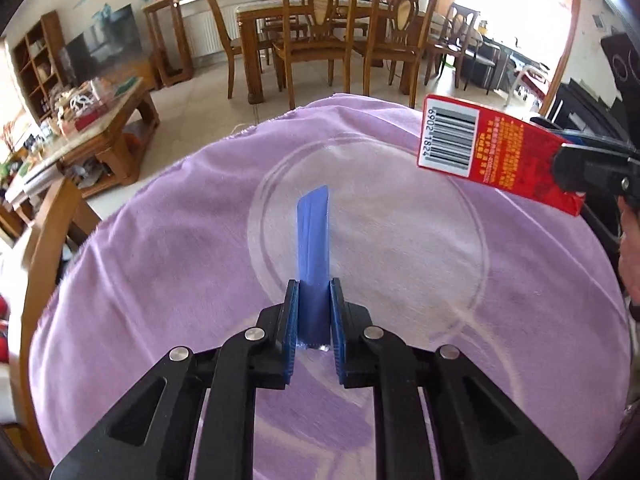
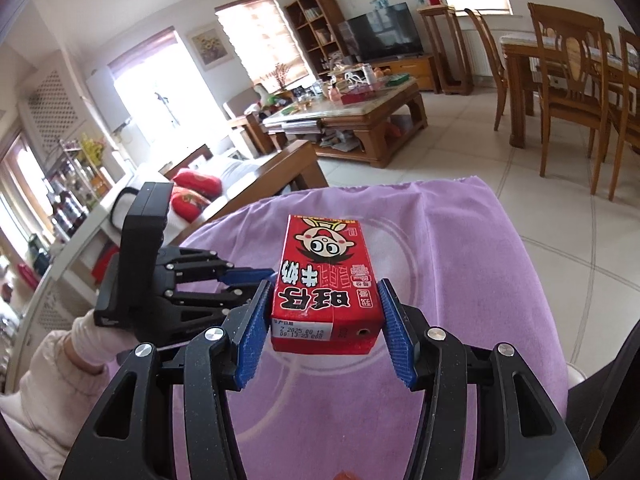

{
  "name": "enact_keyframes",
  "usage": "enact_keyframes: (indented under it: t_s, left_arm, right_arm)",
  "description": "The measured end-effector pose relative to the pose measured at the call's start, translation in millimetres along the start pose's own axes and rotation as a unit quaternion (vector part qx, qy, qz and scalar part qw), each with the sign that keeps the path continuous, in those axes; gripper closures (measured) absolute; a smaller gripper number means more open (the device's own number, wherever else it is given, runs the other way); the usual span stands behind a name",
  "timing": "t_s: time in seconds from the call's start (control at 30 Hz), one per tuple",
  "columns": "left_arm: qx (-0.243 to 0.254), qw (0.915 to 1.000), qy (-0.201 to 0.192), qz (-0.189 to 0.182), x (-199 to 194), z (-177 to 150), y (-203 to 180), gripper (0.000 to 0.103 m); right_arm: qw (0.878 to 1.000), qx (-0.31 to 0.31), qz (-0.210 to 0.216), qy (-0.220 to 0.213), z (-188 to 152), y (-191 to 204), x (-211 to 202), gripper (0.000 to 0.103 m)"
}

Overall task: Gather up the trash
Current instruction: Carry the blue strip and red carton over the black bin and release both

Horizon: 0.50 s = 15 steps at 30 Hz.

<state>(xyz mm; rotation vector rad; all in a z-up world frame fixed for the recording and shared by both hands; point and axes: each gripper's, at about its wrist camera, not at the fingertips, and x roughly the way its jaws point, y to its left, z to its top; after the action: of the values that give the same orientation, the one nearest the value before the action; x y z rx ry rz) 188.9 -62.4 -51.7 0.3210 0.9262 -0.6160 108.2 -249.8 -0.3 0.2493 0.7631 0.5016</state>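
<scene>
Left wrist view first: my left hand-held gripper (image 1: 313,312) is pinched narrow on a flat blue wrapper (image 1: 313,236), which stands up between the blue pads over the glass plate (image 1: 460,240) on the purple cloth (image 1: 160,240) that covers the bench. Only the lower end of the wrapper is clamped, so I judge it could slide out or fold over if I swing the hand fast. The plate's rim lies close under the fingertips; a dip of my wrist could knock or drag it. At the right edge I see the red milk carton (image 1: 492,152) held up in the air by my other hand-held gripper, well clear of the cloth.

Right wrist view: my right hand-held gripper (image 2: 324,320) stands about half wide, holding the carton (image 2: 324,280) across its narrow sides near the bottom end. The pad at the right of the picture looks barely in contact, so the smooth carton may twist or slip as I carry it. My left hand-held gripper (image 2: 256,280) sits just beside the carton's left side; moving both at once risks a bump that frees either piece of trash.
</scene>
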Motion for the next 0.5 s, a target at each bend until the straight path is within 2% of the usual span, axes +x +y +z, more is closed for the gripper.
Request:
enact_keyframes:
  t_s: [0.07,0.27,0.37,0.5]
  left_arm:
    - [-0.021,0.9997,-0.007,-0.008,-5,-5,0,0.092]
    - [-0.079,0.9950,-0.057,-0.022,-34,-16,-18,0.092]
    - [-0.077,0.9935,-0.078,-0.030,-51,-10,-44,0.092]
    - [-0.055,0.9916,-0.104,-0.054,-68,5,-99,0.092]
  right_arm:
    - [1.000,0.004,0.000,-0.006,-7,2,-7,0.051]
    - [0.999,0.020,0.002,-0.031,-22,-1,-43,0.051]
    - [0.998,0.032,-0.003,-0.052,-35,-13,-74,0.051]
    - [0.995,0.057,-0.023,-0.083,-54,-41,-121,0.050]
